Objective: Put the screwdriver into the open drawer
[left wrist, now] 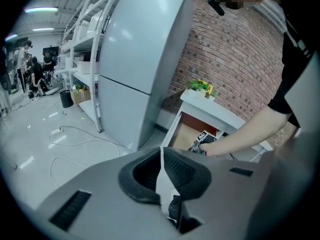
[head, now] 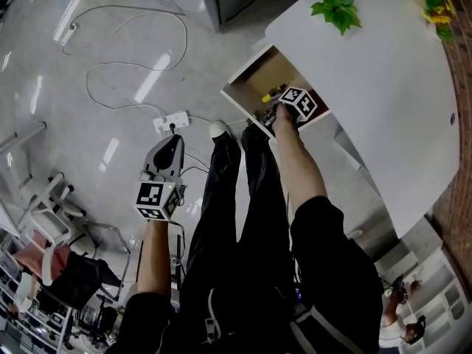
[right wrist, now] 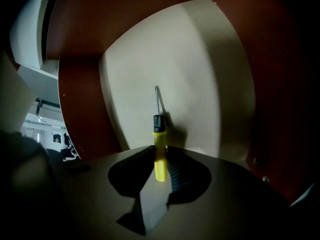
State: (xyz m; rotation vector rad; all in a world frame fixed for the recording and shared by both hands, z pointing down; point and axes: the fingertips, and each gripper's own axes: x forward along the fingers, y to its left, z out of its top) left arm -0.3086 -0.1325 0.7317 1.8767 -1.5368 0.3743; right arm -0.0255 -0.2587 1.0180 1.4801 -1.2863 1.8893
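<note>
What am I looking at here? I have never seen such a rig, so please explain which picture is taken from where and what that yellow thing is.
There is no robot: a person holds a two-fingered gripper in each hand. The head view looks steeply down from the person's head, past their legs, at the floor and a white desk with an open drawer. The other two pictures come from cameras on the grippers. The left gripper hangs over the floor, fingers together and empty. The right gripper reaches into the drawer, its fingers closed on the yellow handle of a screwdriver, tip pointing at the drawer's bottom.
</note>
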